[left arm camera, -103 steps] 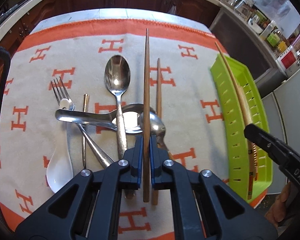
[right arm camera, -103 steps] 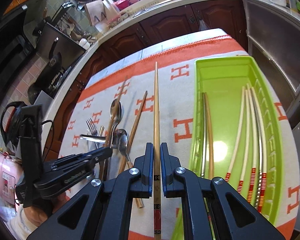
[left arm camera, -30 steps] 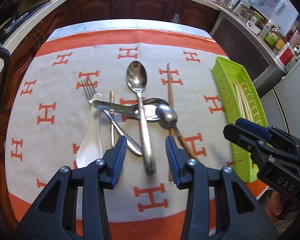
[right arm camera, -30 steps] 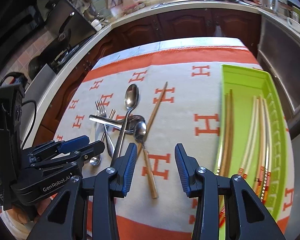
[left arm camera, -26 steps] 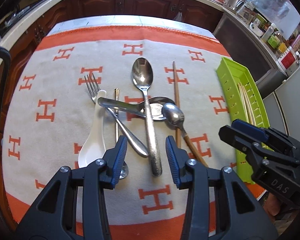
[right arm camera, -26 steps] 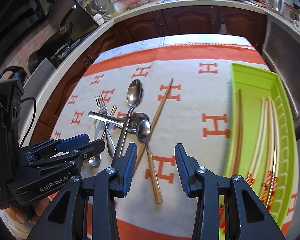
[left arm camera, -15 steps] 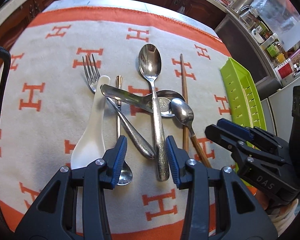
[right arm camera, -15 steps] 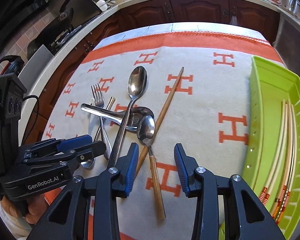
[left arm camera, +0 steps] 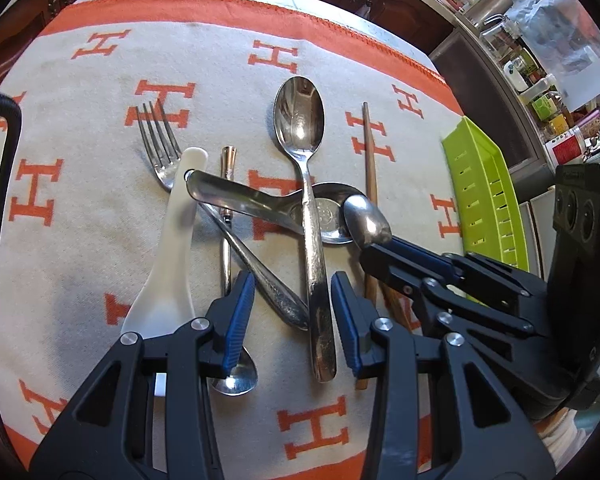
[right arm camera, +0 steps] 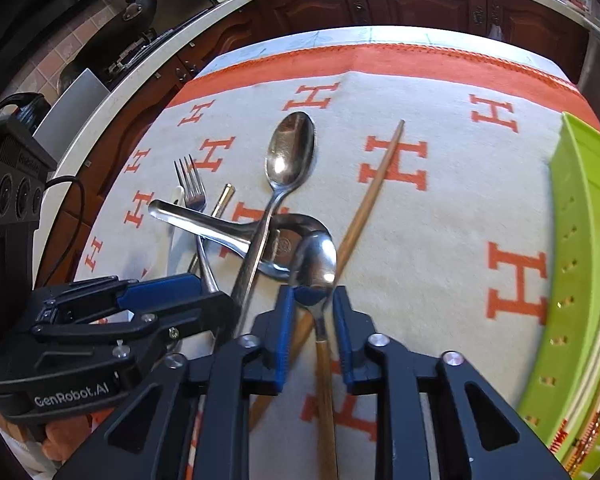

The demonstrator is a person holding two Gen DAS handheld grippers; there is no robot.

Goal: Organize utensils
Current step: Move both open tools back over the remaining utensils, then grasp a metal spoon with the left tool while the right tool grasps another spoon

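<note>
Wood-handled spoon [right arm camera: 320,312] dead ahead between right gripper [right arm camera: 313,334] fingers, handle running 6 to 12, bowl at 12, pads closing in but not quite pinching yet; left gripper [left arm camera: 293,318] apart over big spoon [left arm camera: 312,240], green tray [right arm camera: 580,240] at 3.

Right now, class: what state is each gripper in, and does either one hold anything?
Left gripper: open, jaws astride the long steel spoon's handle, holding nothing.
Right gripper: jaws just closing around the wooden-handled spoon, pads not yet touching.
</note>
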